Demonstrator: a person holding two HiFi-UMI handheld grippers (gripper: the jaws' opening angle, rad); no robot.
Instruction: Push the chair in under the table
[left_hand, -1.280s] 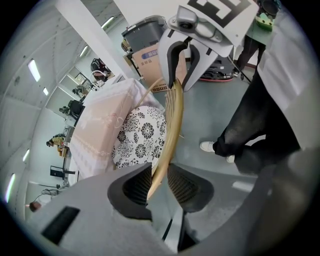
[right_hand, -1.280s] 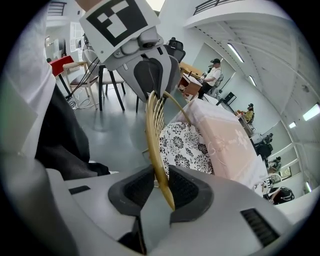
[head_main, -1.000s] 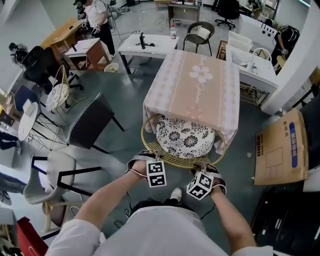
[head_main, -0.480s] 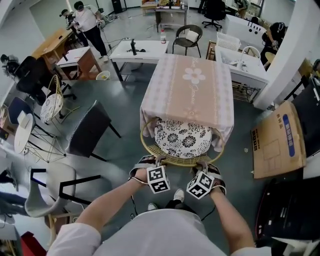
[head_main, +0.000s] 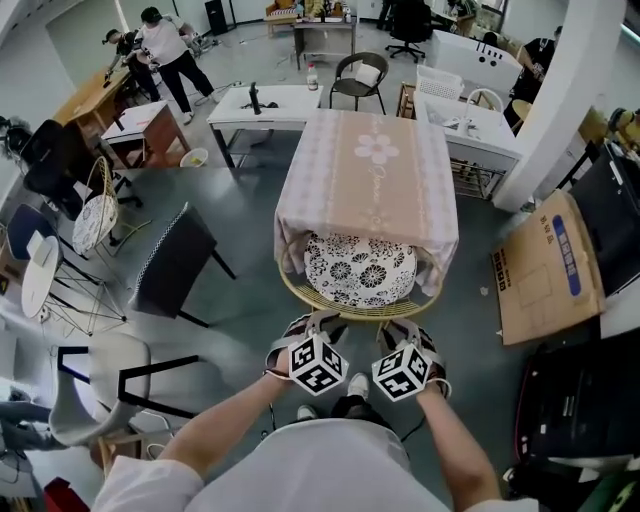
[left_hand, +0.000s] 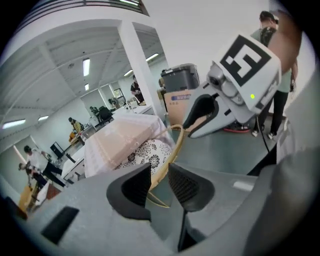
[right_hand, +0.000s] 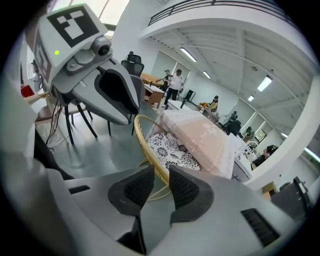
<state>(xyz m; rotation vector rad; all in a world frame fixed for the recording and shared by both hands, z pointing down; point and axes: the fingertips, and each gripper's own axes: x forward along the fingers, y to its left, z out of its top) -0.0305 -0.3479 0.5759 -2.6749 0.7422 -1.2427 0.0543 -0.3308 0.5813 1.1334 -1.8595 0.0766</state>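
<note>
The wicker chair (head_main: 355, 308), with a yellow rim and a black-and-white floral cushion (head_main: 360, 268), sits tucked under the table (head_main: 370, 170), which has a pink cloth. Both grippers hover just behind the chair's back rim. My left gripper (head_main: 318, 322) is open; in the left gripper view the rim (left_hand: 175, 142) shows through the gap of its jaws (left_hand: 160, 177), with no pad pressing on it. My right gripper (head_main: 397, 327) is also open, and the rim (right_hand: 147, 142) runs past its jaws (right_hand: 161, 182) untouched. Each gripper view shows the other gripper beside the rim.
A black chair (head_main: 175, 262) stands left of the table and a white chair (head_main: 100, 385) nearer left. A flat cardboard box (head_main: 548, 262) lies on the floor at right beside a white pillar (head_main: 560, 90). Desks (head_main: 255, 100) and people (head_main: 165, 45) fill the back.
The chair has slid a little further under the table. Both grippers have come off its back rim and risen slightly, rolling as they moved.
</note>
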